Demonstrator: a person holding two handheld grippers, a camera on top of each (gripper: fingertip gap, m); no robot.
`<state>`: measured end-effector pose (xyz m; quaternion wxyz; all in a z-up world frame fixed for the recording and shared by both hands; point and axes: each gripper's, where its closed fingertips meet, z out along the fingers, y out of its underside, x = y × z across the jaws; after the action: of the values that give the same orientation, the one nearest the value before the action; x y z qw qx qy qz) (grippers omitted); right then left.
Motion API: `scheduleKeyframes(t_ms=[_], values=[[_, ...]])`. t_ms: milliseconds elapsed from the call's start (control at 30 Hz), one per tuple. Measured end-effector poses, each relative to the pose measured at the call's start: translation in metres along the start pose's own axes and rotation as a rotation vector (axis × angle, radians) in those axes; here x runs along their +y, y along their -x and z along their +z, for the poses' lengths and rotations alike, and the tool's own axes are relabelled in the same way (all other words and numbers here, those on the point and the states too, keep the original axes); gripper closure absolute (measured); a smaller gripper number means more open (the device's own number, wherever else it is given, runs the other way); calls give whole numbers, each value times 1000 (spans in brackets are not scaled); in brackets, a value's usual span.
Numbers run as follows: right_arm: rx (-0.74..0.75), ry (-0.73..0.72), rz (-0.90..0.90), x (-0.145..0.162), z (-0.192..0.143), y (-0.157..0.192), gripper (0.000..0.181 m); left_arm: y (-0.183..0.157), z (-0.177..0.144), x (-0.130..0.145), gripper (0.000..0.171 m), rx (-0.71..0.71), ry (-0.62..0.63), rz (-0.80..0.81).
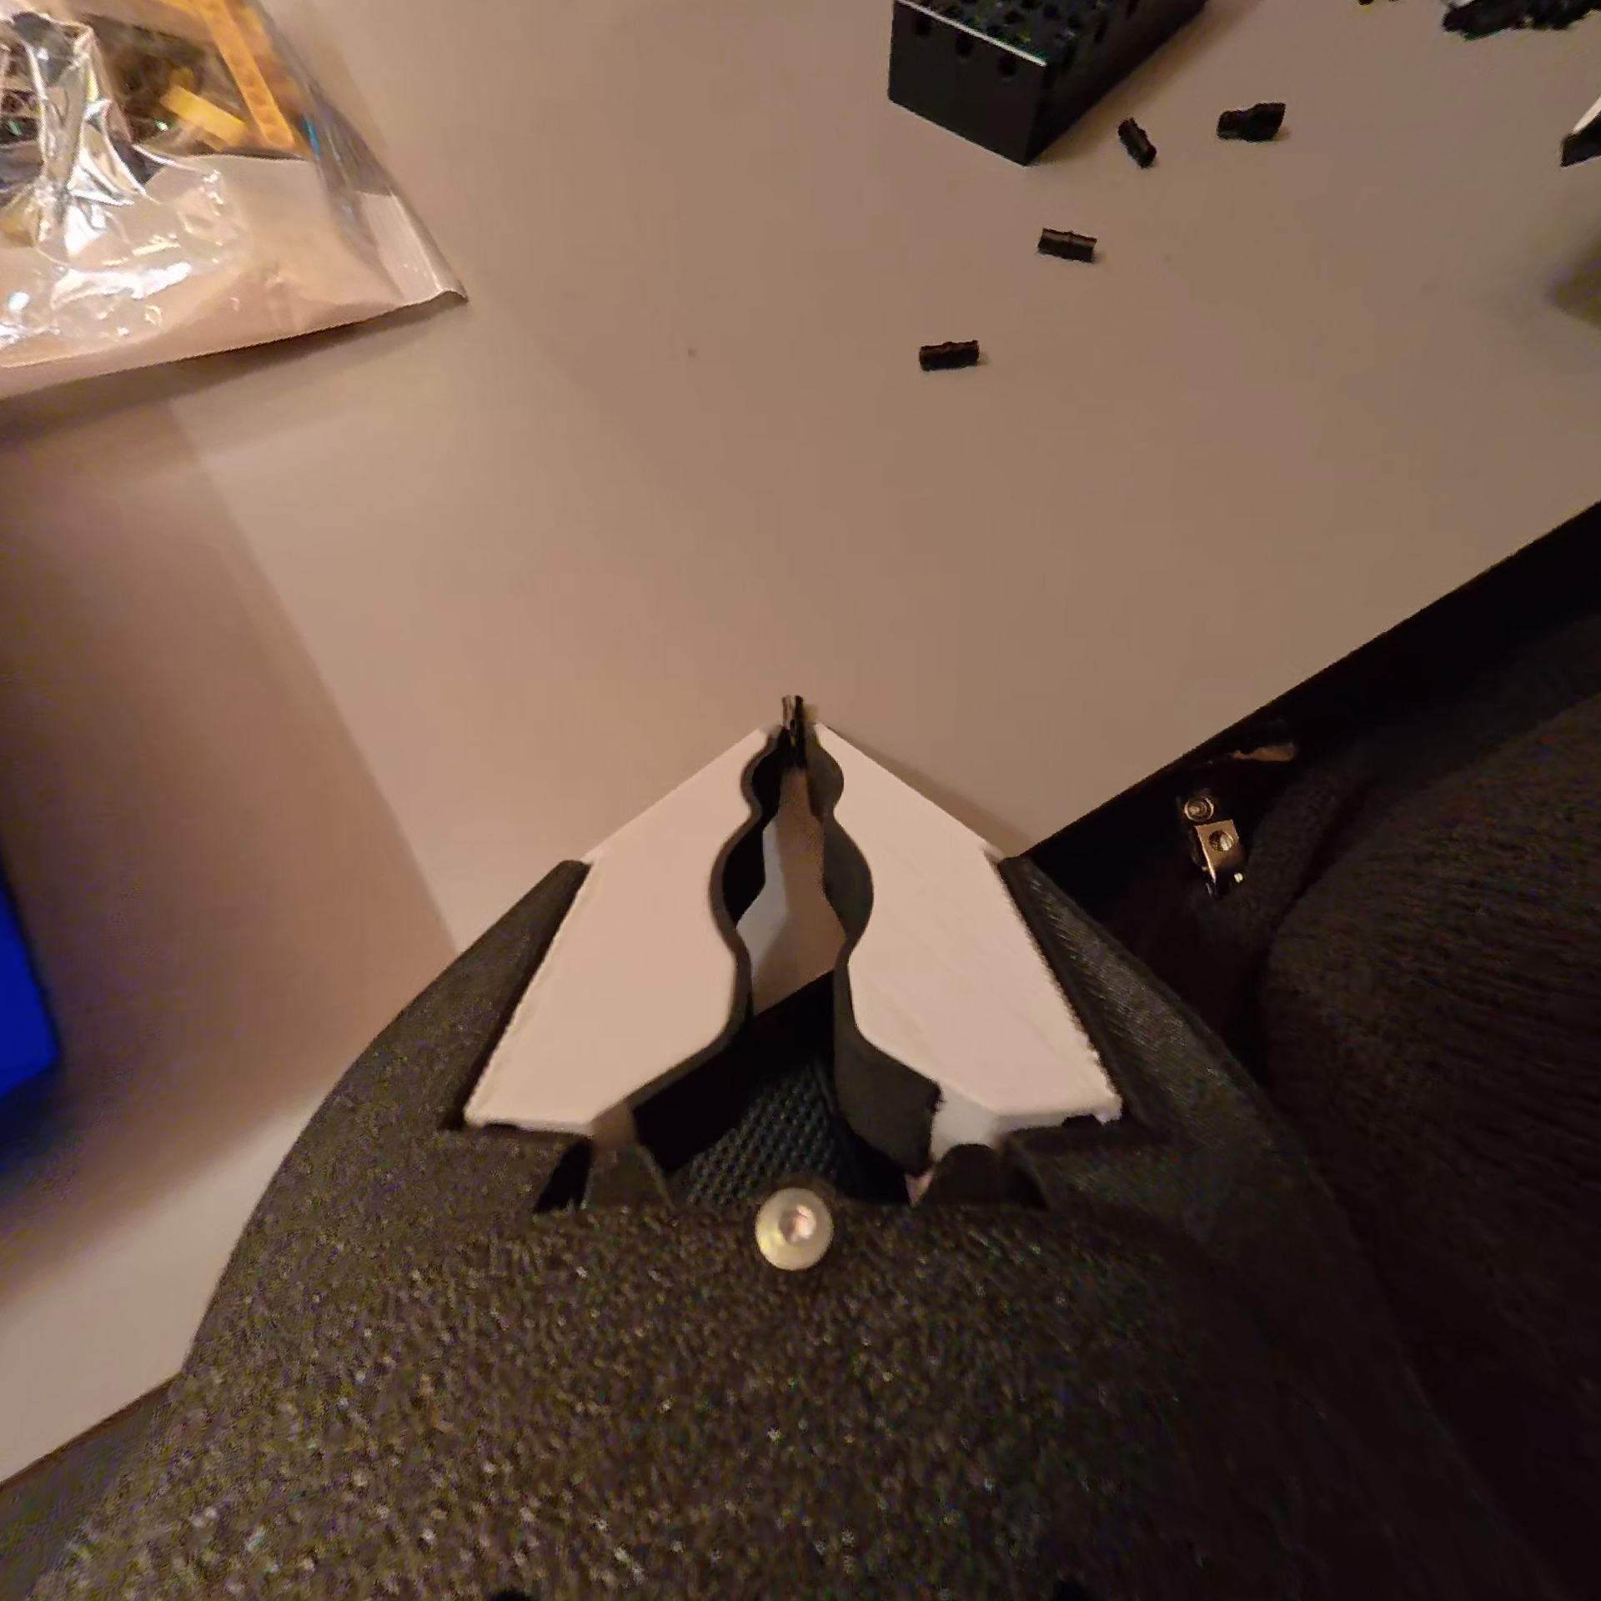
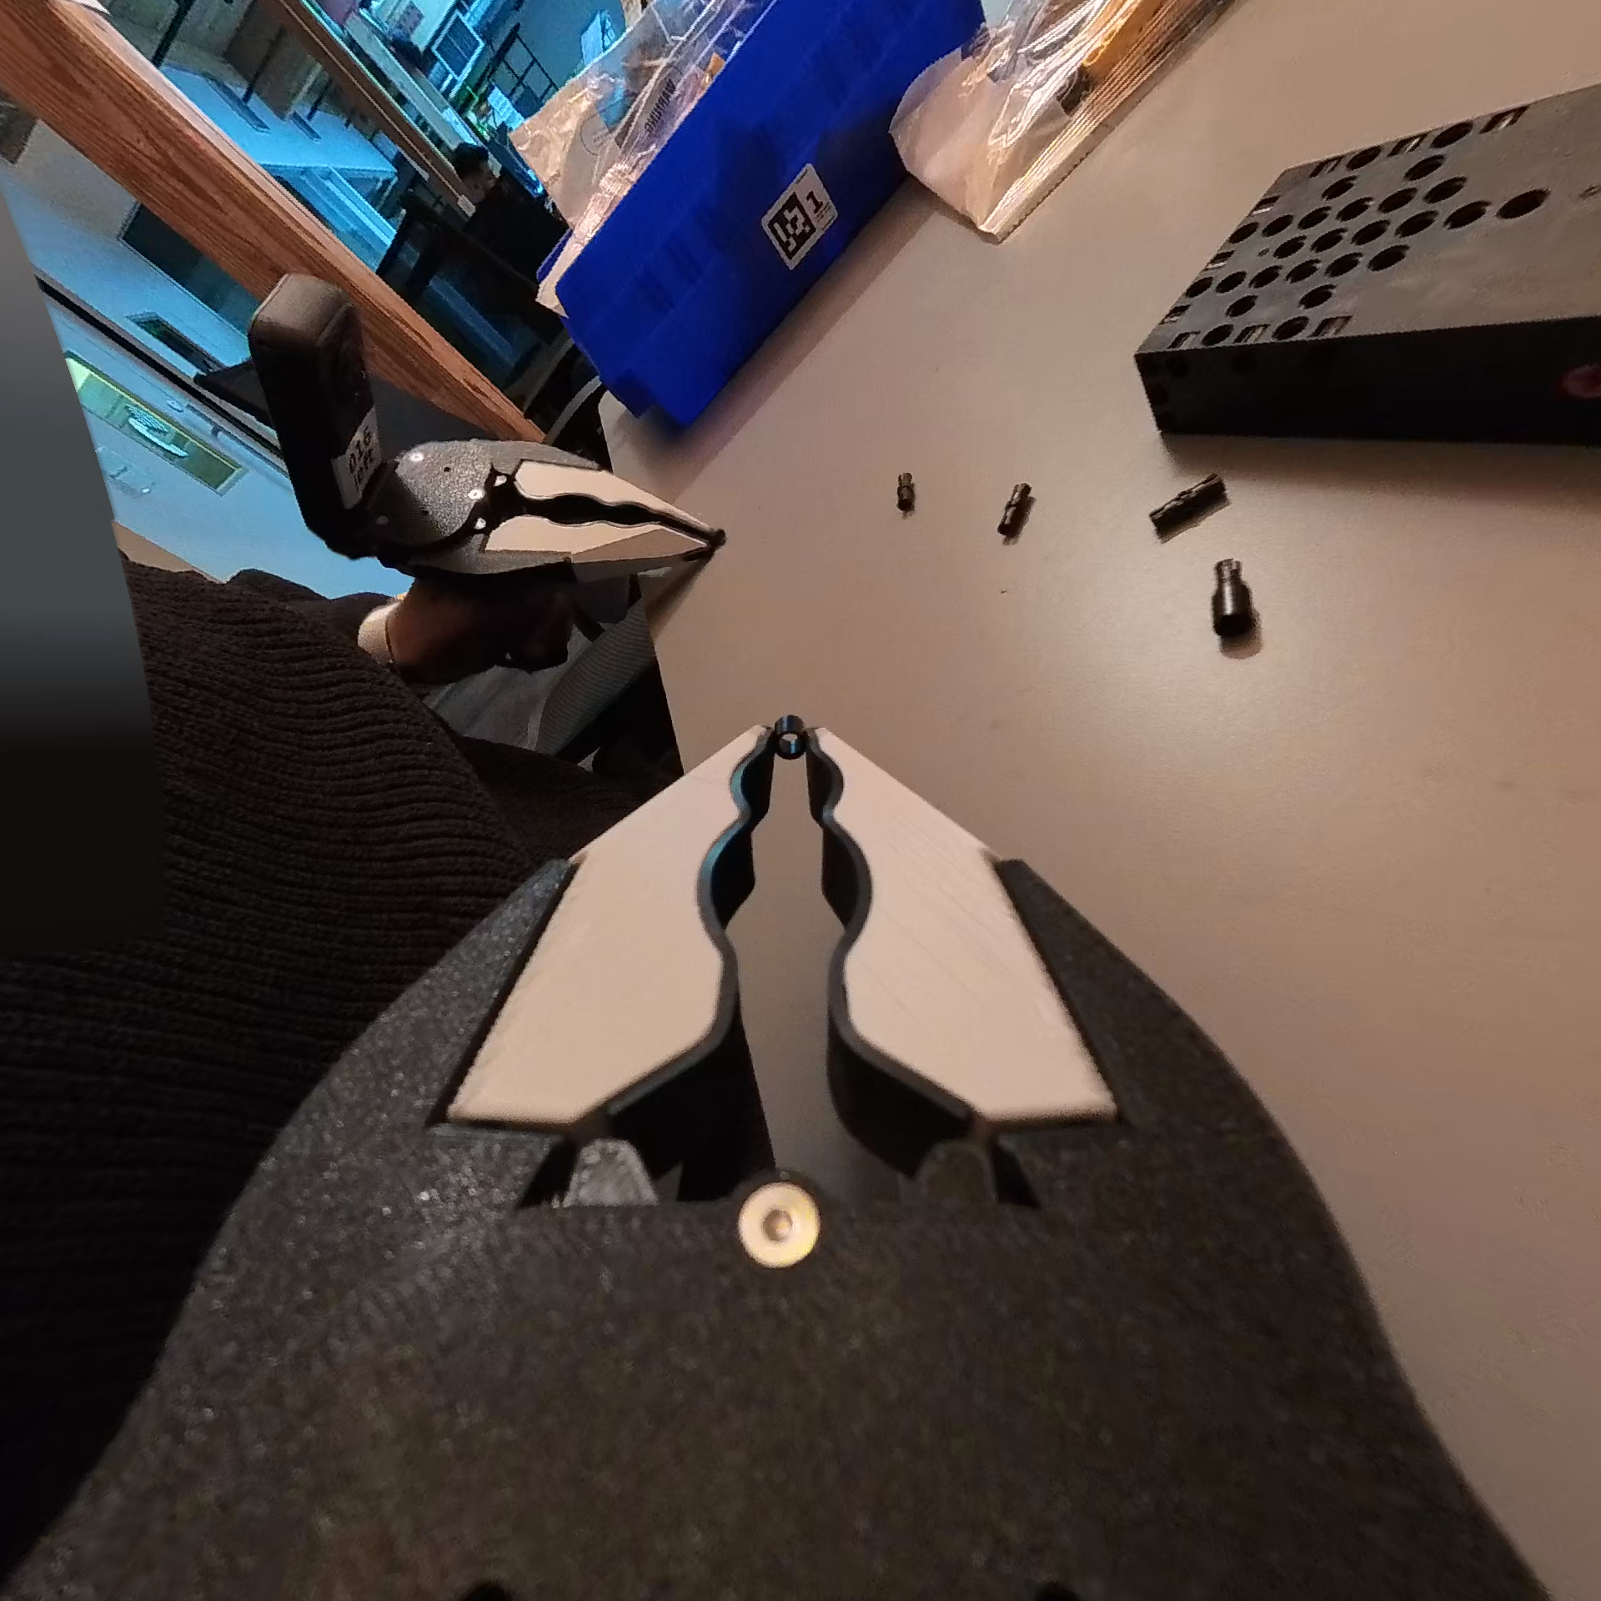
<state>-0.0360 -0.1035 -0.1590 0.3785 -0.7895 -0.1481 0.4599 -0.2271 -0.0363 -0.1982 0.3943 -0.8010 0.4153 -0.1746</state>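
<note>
Left wrist view showed the left gripper pinching a thin black piece at its tips; beyond lay loose pegs and a bag far left. Only the right wrist view showed the right gripper clamped on a small ring-ended peg, with the holed black block and a blue bin farther off.

Open room: bare table ahead of both tongs.
Far right: black holed block, loose black pins scattered before it.
Far left: plastic bag, blue bin.
</note>
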Motion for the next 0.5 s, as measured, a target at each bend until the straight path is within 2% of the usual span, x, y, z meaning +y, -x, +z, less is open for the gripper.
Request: scheduleKeyframes(t_ms=[133, 233, 400, 500], values=[[-1, -2, -18, 0, 0, 2, 174, -15, 1, -3, 168, 110, 26, -13], [-5, -11, -22, -1, 0, 3, 174, -38, 3, -24, 168, 211, -38, 10], [-69, -45, -10, -5, 4, 16, 174, -96, 15, -77, 168, 363, -254, 243], [-57, -45, -16, -5, 4, 16, 174, -125, 30, -95, 168, 417, -307, 361]])
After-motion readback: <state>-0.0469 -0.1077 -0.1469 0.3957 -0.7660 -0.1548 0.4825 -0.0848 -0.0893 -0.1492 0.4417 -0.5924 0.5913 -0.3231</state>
